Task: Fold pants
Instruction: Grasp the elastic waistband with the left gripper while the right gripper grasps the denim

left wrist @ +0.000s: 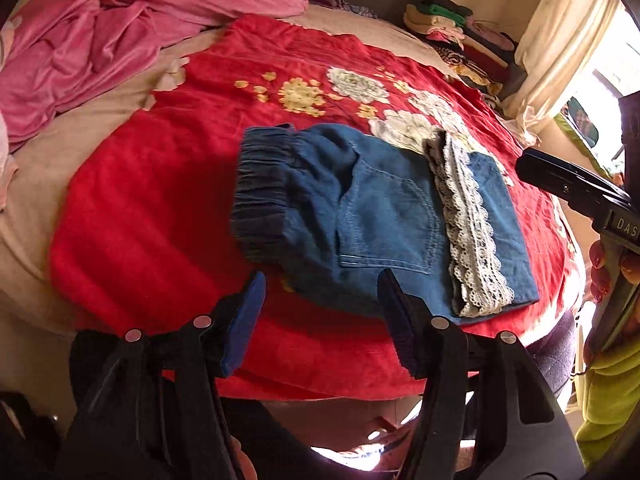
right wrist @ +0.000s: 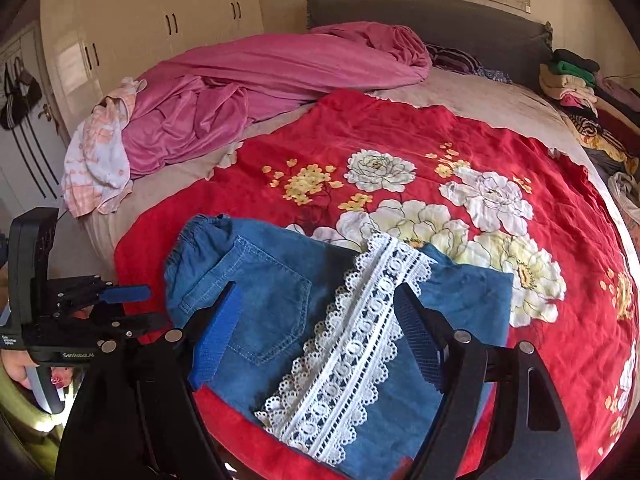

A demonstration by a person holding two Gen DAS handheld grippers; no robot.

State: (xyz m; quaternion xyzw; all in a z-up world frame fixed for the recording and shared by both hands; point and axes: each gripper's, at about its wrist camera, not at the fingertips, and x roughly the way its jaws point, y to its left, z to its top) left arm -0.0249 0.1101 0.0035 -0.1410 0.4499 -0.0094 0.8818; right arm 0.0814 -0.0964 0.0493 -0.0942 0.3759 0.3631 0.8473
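Blue denim pants (left wrist: 384, 216) lie folded into a compact bundle on the red floral blanket (left wrist: 160, 208), elastic waistband to the left and white lace hems (left wrist: 468, 232) laid across the top. My left gripper (left wrist: 320, 320) hangs open just in front of the bundle's near edge, nothing between its fingers. In the right wrist view the same pants (right wrist: 272, 300) show a back pocket and the lace band (right wrist: 348, 344). My right gripper (right wrist: 316, 332) is open above them, pads clear of the cloth. The left gripper (right wrist: 120, 294) appears at the left of that view.
A crumpled pink sheet (right wrist: 248, 92) and a pale checked cloth (right wrist: 96, 160) lie at the bed's far left. Stacked folded clothes (right wrist: 576, 84) sit at the far right by the grey headboard (right wrist: 420, 16). White wardrobes (right wrist: 160, 28) stand behind. A curtain (left wrist: 560, 40) hangs at the right.
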